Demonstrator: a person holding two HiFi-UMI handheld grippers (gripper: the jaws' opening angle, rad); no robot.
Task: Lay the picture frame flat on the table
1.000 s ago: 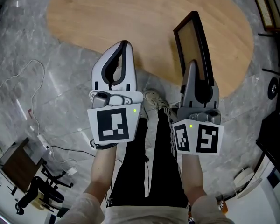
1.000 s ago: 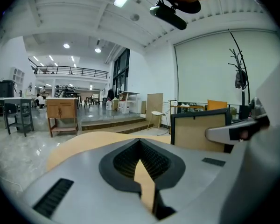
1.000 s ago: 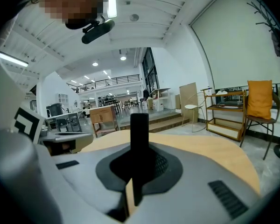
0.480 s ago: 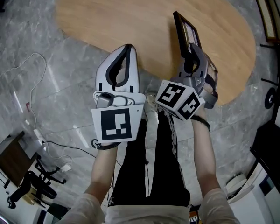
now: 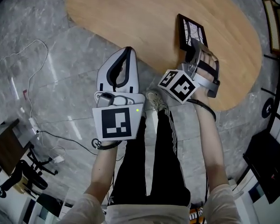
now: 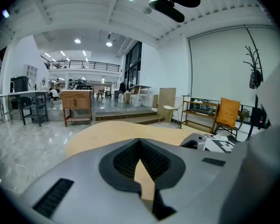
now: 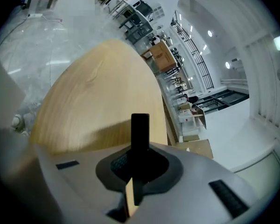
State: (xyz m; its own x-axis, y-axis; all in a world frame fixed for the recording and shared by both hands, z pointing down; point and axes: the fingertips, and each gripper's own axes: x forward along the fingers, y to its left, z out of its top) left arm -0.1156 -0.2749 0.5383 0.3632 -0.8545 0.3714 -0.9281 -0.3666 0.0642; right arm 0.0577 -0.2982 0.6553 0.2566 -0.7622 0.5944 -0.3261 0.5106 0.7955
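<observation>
The picture frame [image 5: 190, 31] is black-rimmed with a pale print, and it hangs tilted, face up, over the right part of the oval wooden table [image 5: 130, 13]. My right gripper [image 5: 196, 51] is shut on its near edge, rolled so its marker cube faces left. In the right gripper view the frame [image 7: 140, 127] shows edge-on as a black bar between the jaws, above the table [image 7: 98, 92]. Whether the frame touches the wood I cannot tell. My left gripper [image 5: 126, 51] is shut and holds nothing, just off the table's near edge, with the table [image 6: 112, 129] ahead of it.
Grey marble floor surrounds the table. A white cable [image 5: 32, 64] and a power strip [image 5: 33, 125] lie at the left, an office chair [image 5: 18, 181] at the lower left, a black case [image 5: 270, 167] at the lower right. The person's legs and shoes [image 5: 154, 101] are below the grippers.
My right gripper has rolled and dropped, tipping the frame from upright on its edge to a tilted, face-up lie over the table. My left gripper has drifted slightly toward the table.
</observation>
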